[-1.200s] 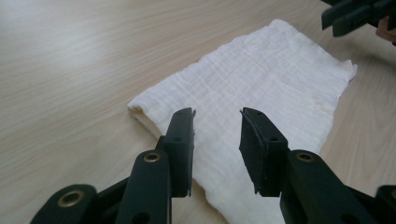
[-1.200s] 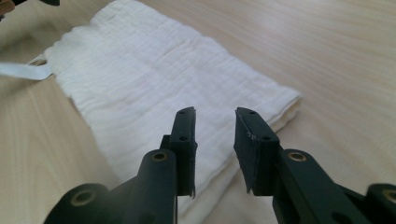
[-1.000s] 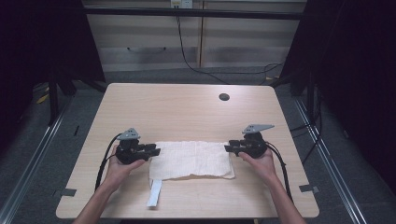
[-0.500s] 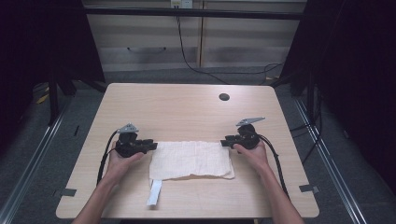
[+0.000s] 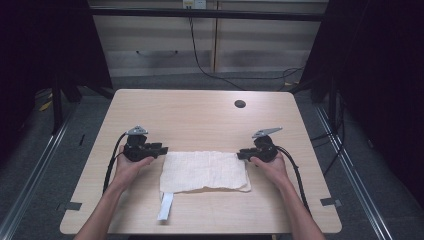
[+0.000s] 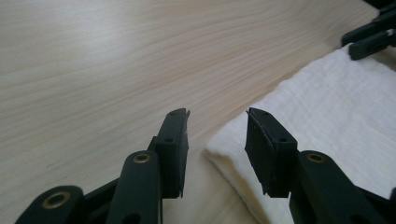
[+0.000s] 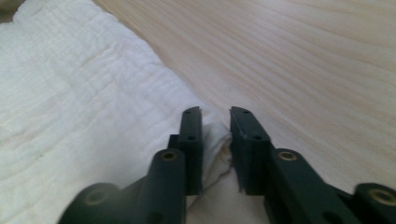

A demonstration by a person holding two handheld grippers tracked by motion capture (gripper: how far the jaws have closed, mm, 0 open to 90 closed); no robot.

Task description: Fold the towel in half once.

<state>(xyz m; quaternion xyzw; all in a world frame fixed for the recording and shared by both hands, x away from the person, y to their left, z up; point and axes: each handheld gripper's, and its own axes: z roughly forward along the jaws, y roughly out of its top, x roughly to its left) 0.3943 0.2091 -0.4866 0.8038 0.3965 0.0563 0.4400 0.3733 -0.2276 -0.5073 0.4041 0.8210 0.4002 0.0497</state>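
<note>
A white folded cloth (image 5: 205, 171) lies flat on the near half of the wooden table (image 5: 200, 117). My left gripper (image 5: 161, 149) lies low at the cloth's far left corner. In the left gripper view its jaws (image 6: 217, 114) have just been opening and stand apart, with the cloth's corner (image 6: 336, 116) lying under the gap, untouched. My right gripper (image 5: 240, 154) sits at the far right corner. Its jaws (image 7: 215, 111) have just been closing, and a bunched fold of cloth (image 7: 70, 93) is pinched between the pads. The right gripper's jaws (image 6: 371, 39) also appear far off.
A narrow white strip (image 5: 165, 206) sticks out from the cloth's near left edge toward the table's front. A dark round hole (image 5: 240, 104) sits at the table's far right. Black cables trail from both grippers along the forearms. Dark frame posts flank the table.
Both hands have slid a little away from the person to the cloth's far corners. The right jaws have narrowed onto the corner; the left jaws have widened.
</note>
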